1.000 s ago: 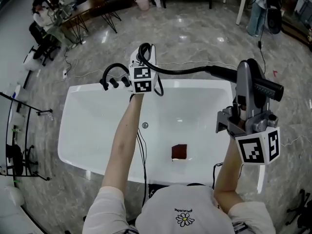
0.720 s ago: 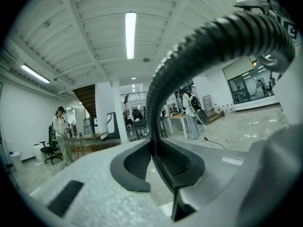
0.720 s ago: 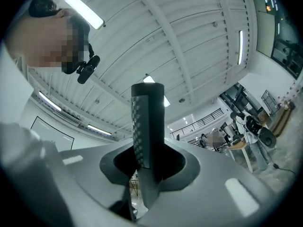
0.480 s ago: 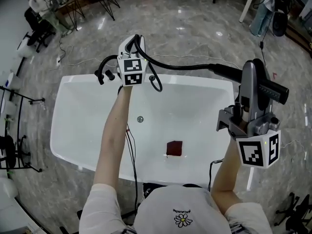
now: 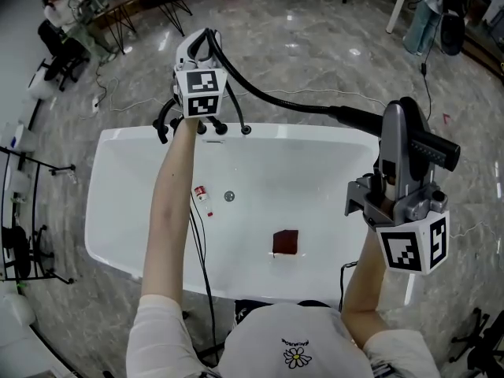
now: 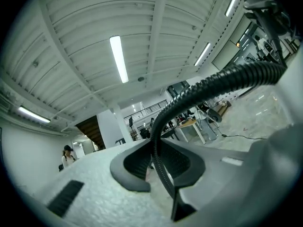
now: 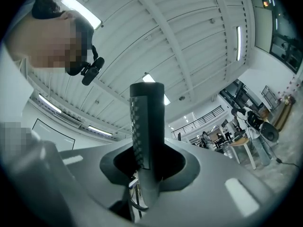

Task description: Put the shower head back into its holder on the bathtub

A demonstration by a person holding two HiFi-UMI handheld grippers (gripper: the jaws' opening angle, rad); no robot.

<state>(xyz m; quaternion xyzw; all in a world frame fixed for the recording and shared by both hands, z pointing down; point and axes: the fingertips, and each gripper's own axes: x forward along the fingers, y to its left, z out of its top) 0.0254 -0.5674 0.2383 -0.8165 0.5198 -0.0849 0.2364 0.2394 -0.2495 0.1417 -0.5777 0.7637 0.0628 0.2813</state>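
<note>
Left tool [image 5: 198,53]: raised over the far rim of the bathtub, at the left of the scene, pointing away from the person. In the left gripper view [image 6: 158,162] its jaws stand a little apart and pinch the hose between their ribbed pads.
Right tool [image 5: 391,183]: at the right end of the tub, pointing upward. In the right gripper view [image 7: 147,169] its jaws are closed on the lower stem of the shower head.
Shower head [image 5: 398,136]: held upright in the right tool, out of any holder, above the right rim of the tub. Its dark bar-shaped head sticks out to the right at the top. In the right gripper view [image 7: 147,122] it rises straight from between the jaws.
Hose [image 5: 291,105]: black and ribbed. It loops through the left tool, then sweeps right to the shower head. In the left gripper view [image 6: 208,84] it arches up and to the right.
Bathtub [image 5: 118,235]: white, on a grey marbled floor [image 5: 315,46].
Tap fittings [image 5: 164,120]: black, on the far rim, just below the left tool.
Inside the tub: a drain [image 5: 229,196], a small bottle [image 5: 203,198] beside it, and a red-brown square [image 5: 286,242] nearer the person.
</note>
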